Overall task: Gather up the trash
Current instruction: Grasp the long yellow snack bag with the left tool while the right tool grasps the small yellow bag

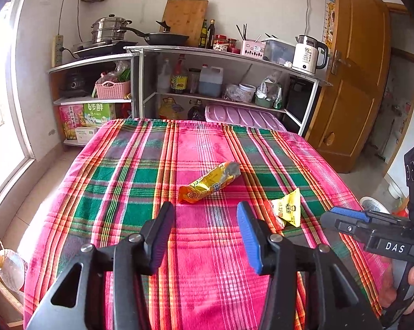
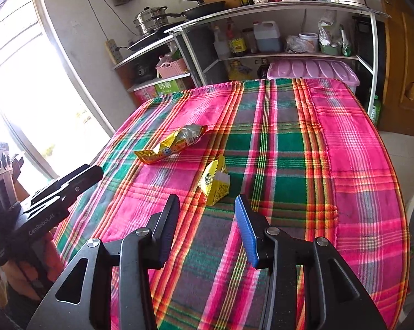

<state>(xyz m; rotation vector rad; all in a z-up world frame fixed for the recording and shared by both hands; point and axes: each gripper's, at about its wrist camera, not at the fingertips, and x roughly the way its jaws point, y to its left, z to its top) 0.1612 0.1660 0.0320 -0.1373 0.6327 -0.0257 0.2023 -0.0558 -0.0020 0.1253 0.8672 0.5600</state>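
A long yellow-orange snack wrapper lies on the plaid tablecloth, just beyond my left gripper, which is open and empty. A small yellow packet lies to its right. In the right wrist view the small yellow packet sits just ahead of my right gripper, which is open and empty; the long wrapper lies farther left on the tablecloth. The right gripper also shows at the right edge of the left wrist view, the left one at the left edge of the right wrist view.
Behind the table stands a shelf unit with pots, bottles, a kettle and a pink lid. A window is on the left, a wooden door on the right. A plastic bottle stands at lower left.
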